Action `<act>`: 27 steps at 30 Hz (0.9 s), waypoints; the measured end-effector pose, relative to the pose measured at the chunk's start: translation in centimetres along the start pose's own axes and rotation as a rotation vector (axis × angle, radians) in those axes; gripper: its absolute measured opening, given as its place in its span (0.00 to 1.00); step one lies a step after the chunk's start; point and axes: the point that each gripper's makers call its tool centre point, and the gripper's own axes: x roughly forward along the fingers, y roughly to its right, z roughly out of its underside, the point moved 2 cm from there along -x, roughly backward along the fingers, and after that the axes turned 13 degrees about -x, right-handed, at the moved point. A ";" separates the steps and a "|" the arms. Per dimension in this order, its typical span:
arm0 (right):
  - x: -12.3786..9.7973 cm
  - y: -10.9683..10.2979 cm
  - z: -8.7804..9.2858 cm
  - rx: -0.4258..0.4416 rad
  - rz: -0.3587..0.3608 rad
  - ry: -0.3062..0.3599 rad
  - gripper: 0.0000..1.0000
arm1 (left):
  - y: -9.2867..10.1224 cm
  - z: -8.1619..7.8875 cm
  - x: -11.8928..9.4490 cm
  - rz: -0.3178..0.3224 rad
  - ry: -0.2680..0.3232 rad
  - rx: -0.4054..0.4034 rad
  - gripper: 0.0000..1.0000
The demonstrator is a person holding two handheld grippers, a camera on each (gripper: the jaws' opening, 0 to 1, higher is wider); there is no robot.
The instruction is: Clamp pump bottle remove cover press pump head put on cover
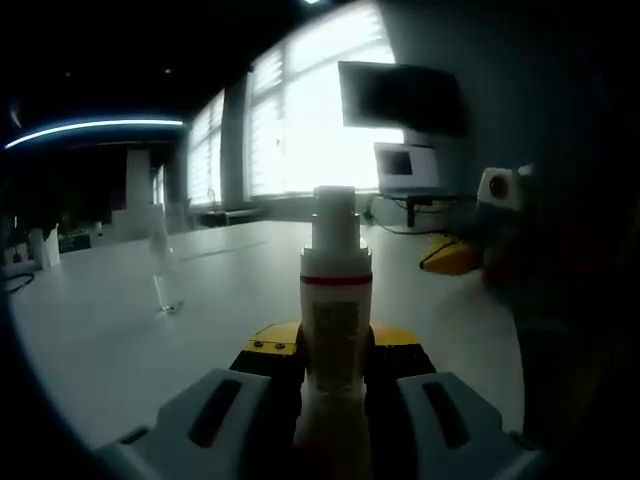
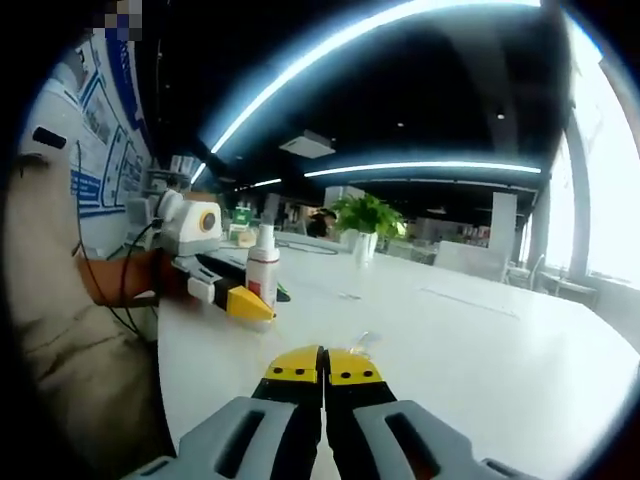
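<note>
Now the left gripper pinches the pump bottle upright over the white table, its clear cover standing apart. The right gripper (jaws pressed together) should descend squarely onto the pump head.

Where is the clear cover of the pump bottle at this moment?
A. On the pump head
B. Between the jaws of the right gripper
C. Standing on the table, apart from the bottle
C: the clear cover stands alone on the table, while the pump bottle shows a bare head.
</note>
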 end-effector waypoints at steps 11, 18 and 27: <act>-0.1 -0.7 0.0 0.013 -0.007 0.013 0.00 | 0.1 0.0 0.0 0.003 0.000 -0.001 0.14; 0.0 -1.1 0.0 0.023 -0.017 0.019 0.00 | 0.1 0.0 0.0 0.006 0.000 0.003 0.14; 0.1 -1.2 0.0 0.038 -0.024 0.024 0.00 | 0.0 0.0 0.1 0.010 0.000 0.005 0.14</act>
